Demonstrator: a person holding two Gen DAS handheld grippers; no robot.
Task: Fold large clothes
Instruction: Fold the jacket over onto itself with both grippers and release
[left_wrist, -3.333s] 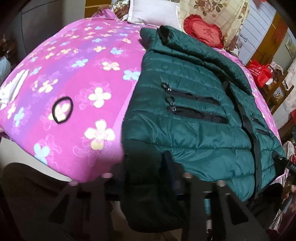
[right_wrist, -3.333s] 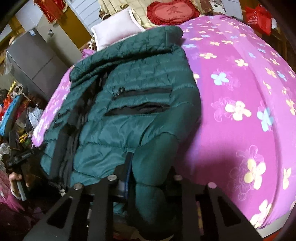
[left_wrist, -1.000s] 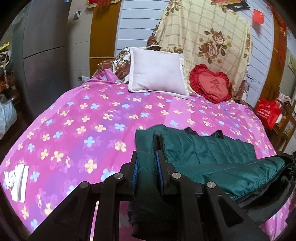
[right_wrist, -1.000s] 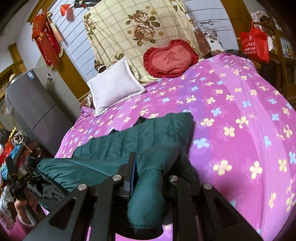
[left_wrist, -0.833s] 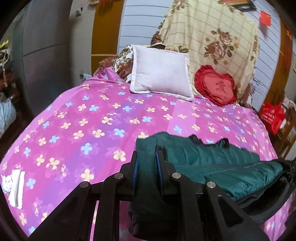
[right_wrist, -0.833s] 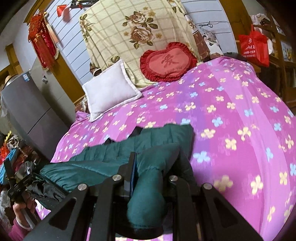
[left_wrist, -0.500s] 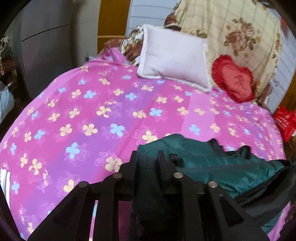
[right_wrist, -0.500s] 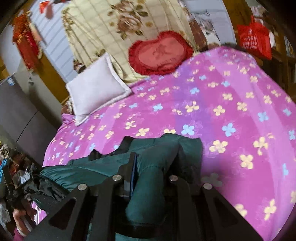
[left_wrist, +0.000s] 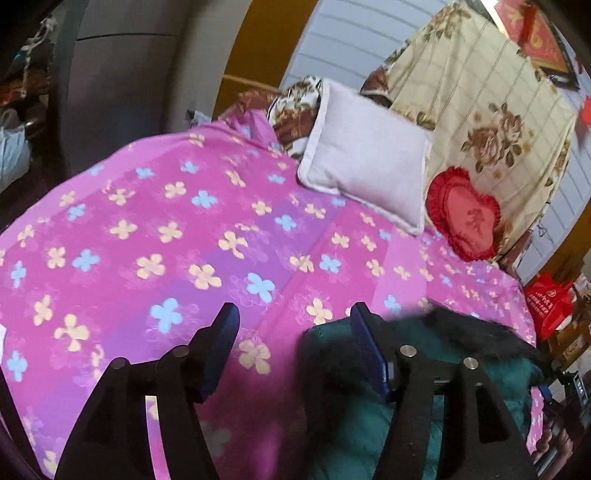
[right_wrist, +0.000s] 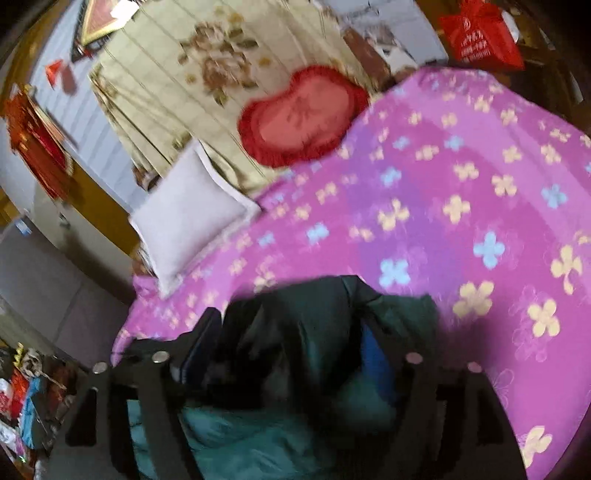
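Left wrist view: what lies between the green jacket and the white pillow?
Only bare flowered pink bedspread separates the green jacket from the white pillow.

Bare bedspread (left_wrist: 155, 236) lies open between the green jacket (left_wrist: 369, 435) and the white pillow (left_wrist: 365, 155); red cushion (left_wrist: 463, 218) beside the pillow blocks.

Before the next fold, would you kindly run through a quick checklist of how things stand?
1. Left gripper jaws open, nothing between them: ok.
2. Right gripper jaws open, jacket fabric bunched between them, release: cannot tell.
3. Green jacket lying on the pink bedspread: ok.
4. Fold edges neatly aligned: cannot tell, views blurred.
5. White pillow and red heart cushion apart from the jacket: ok.
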